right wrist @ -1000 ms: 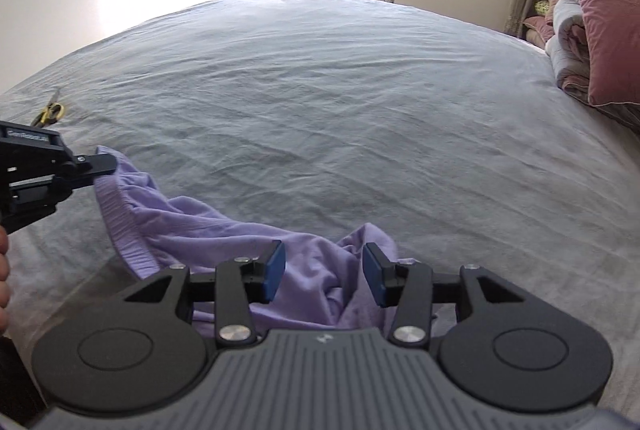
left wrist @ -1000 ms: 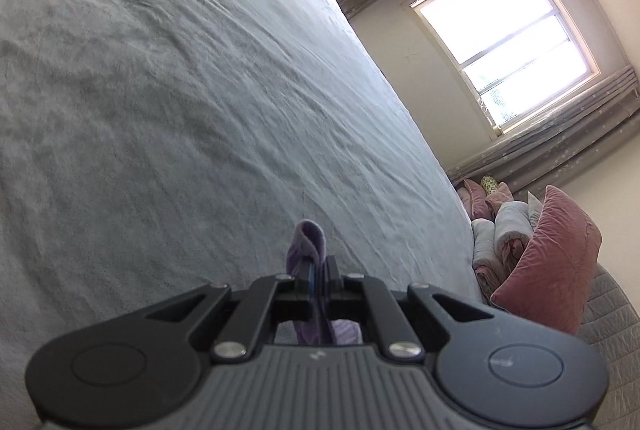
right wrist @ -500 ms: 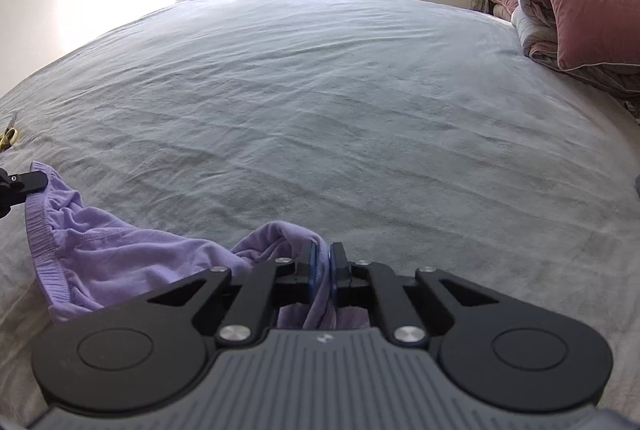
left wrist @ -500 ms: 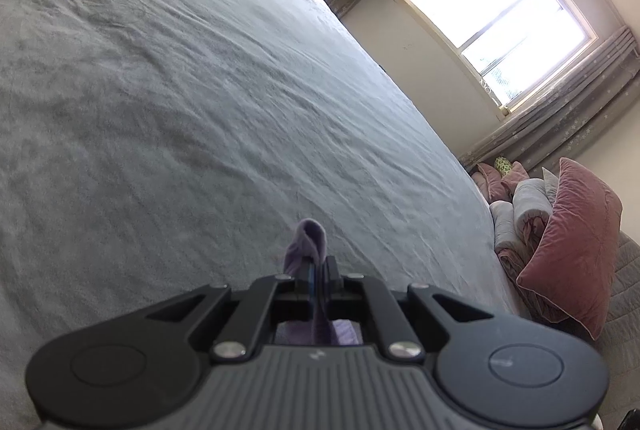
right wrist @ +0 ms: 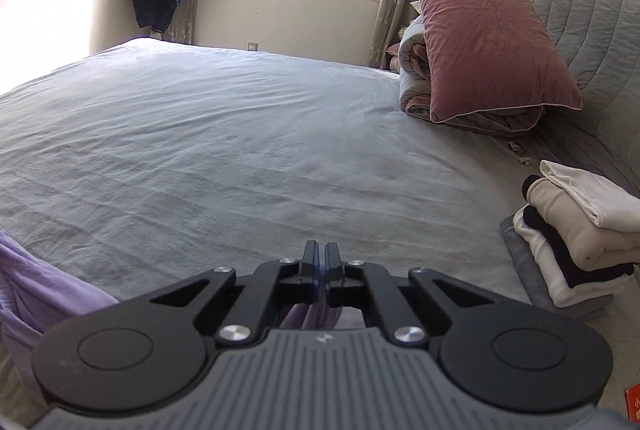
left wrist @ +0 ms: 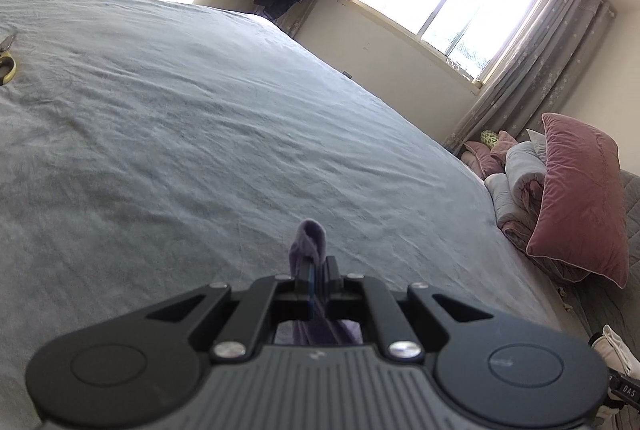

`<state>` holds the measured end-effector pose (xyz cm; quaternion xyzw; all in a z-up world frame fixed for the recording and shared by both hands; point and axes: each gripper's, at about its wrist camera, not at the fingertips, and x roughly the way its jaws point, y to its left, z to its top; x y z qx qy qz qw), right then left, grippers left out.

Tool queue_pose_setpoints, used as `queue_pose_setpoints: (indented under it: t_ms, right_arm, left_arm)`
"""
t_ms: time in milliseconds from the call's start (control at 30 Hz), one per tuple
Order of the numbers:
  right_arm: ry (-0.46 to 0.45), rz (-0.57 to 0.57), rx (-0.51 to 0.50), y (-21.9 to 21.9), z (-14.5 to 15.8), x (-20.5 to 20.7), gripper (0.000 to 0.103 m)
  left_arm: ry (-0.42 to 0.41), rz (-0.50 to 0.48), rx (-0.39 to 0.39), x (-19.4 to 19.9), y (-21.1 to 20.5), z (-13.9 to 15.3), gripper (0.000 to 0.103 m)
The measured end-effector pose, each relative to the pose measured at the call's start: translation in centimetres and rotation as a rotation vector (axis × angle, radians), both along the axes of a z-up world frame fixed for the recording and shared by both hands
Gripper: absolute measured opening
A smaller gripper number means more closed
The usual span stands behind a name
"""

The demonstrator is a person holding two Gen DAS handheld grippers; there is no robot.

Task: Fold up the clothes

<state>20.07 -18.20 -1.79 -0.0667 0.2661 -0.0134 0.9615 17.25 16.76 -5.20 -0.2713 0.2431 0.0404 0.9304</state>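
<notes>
Over grey bed (right wrist: 240, 150), left gripper (left wrist: 316, 270) and right gripper (right wrist: 321, 262) both clenched on lilac garment (right wrist: 36, 282)

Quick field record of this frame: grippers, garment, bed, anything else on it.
left gripper: shut on purple garment, a fold poking above the fingers
right gripper: shut on purple garment, cloth trailing to its left
bed: grey sheet, wrinkled
folded stack: white, cream and black pieces on right edge of bed
pink pillow: atop rolled quilt
scissors: far left on bed
</notes>
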Motion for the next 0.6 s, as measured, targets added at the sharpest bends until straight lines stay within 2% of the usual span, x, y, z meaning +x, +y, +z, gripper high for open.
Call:
queue_pose_setpoints:
  t_ms: [67, 167, 367, 467, 600]
  right_arm:
    - [-0.001, -0.013, -0.004, -0.7, -0.1, 0.3, 0.002]
    - [-0.003, -0.030, -0.010, -1.7, -0.1, 0.9, 0.002]
    - [0.008, -0.055, 0.004, -3.1, -0.1, 1.7, 0.002]
    - [0.033, -0.057, 0.014, -3.7, -0.7, 1.7, 0.002]
    - [0.087, -0.066, 0.020, -4.5, -2.3, 1.6, 0.002]
  left_arm:
    - [-0.011, -0.011, 0.013, 1.0, -0.2, 0.9, 0.004]
    - [-0.047, -0.038, -0.052, 2.2, 0.1, 2.9, 0.004]
    - [-0.180, -0.134, -0.137, 0.5, 0.6, 6.8, 0.004]
    - [-0.205, -0.192, -0.154, -1.3, 1.1, 6.6, 0.004]
    - [-0.165, -0.243, -0.127, -3.8, 1.9, 5.0, 0.004]
